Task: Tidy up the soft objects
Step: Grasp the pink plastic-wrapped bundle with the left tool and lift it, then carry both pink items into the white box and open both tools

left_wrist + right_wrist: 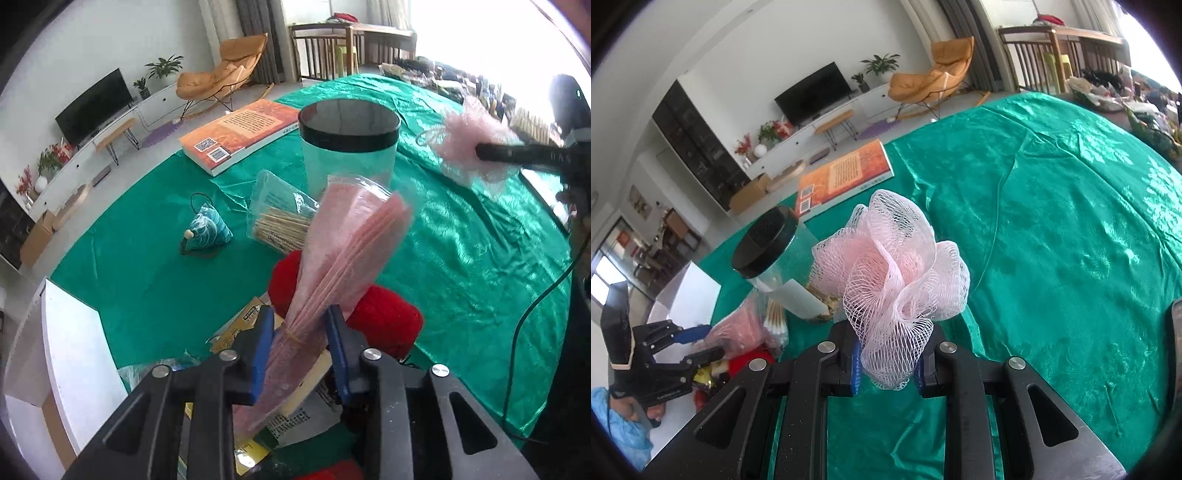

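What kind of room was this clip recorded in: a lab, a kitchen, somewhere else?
Most likely a home living room. A flat-screen TV stands on a low white cabinet, an orange lounge chair sits by the curtains, and the work surface is a table under a green satin cloth.

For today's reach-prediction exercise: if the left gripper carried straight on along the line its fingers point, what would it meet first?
Probably the red yarn ball just beyond the left gripper, which is shut on a pink bundle. Past it stands the black-lidded jar; depth is uncertain.
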`<state>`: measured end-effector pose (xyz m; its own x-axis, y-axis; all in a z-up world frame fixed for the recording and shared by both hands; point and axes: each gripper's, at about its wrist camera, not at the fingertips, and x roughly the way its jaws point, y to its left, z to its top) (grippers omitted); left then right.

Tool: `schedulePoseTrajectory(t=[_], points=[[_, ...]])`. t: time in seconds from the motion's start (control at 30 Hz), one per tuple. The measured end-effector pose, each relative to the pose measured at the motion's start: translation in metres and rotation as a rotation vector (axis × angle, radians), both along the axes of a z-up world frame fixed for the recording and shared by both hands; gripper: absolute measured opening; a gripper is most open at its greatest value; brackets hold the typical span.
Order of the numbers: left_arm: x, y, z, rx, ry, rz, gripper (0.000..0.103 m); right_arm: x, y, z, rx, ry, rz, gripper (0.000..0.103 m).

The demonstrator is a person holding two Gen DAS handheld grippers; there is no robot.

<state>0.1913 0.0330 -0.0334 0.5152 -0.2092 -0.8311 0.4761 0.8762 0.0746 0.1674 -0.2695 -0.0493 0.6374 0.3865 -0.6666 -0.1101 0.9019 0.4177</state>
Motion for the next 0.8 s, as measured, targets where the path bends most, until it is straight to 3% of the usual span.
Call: schedulePoseTrajectory(t=[0.03,0.27,0.47,0.6,0.8], points=[[-0.003,0.004,0.005,-0.041,-0.004,0.026,0.019,0.000,0.002,0.001,0.003,0.000,0.001,0.023],[-0.036,0.060,0.060,-0.385,-0.066,0.179,0.017,0.001,0.012,0.019,-0.010,-0.006,-0.028,0.023],[-0.096,0.139,0.104,-0.525,-0.147,0.297,0.017,-0.021,0.064,0.078,-0.007,-0.111,0.116,0.023],[-0.146,0.202,0.113,-0.495,-0.165,0.412,0.017,-0.051,0.136,0.113,0.021,-0.159,0.297,0.023],[-0.212,0.285,0.082,-0.279,-0.148,0.678,0.018,-0.103,0.270,0.135,0.178,-0.130,0.631,0.023]])
